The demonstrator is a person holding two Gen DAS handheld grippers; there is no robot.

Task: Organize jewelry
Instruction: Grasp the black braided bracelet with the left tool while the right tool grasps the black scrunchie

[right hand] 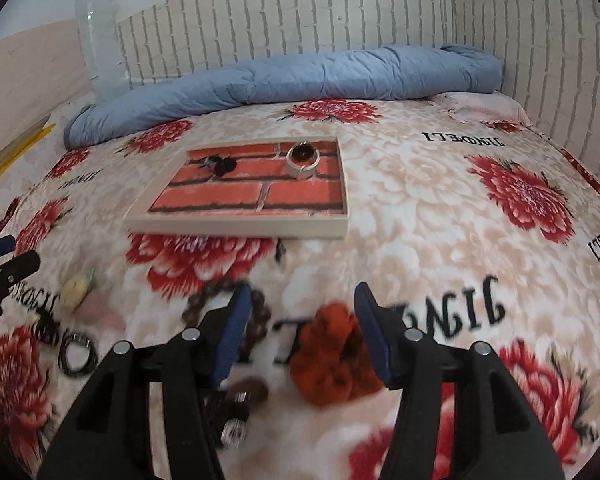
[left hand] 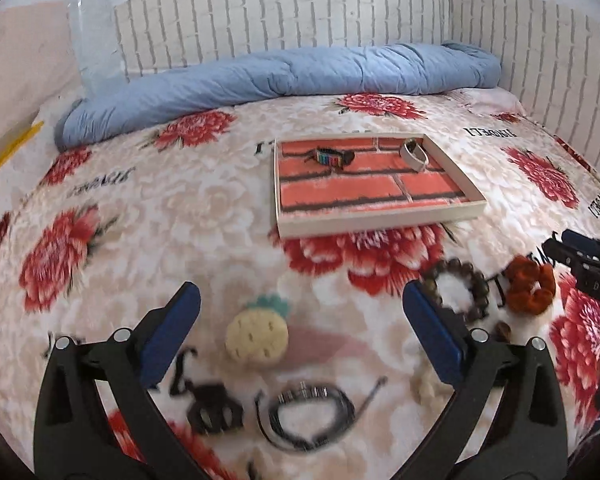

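Observation:
A shallow tray [left hand: 380, 222] with a red brick-pattern lining lies on the bed and holds a striped bracelet [left hand: 332, 157] and a silver bangle [left hand: 414, 152]. My left gripper [left hand: 302, 312] is open above a pineapple charm [left hand: 257, 334], with a black cord bracelet [left hand: 312, 416] and a black piece [left hand: 214, 408] below it. A wooden bead bracelet [left hand: 458, 290] lies to its right. My right gripper [right hand: 302, 320] is open over an orange scrunchie [right hand: 332, 360]. The tray [right hand: 236, 228] lies ahead of it.
The floral bedspread [right hand: 440, 208] covers the bed. A rolled blue quilt [left hand: 280, 80] lies along the far side against a white brick-pattern wall. Small dark beads and metal pieces [right hand: 236, 412] lie under my right gripper's left finger.

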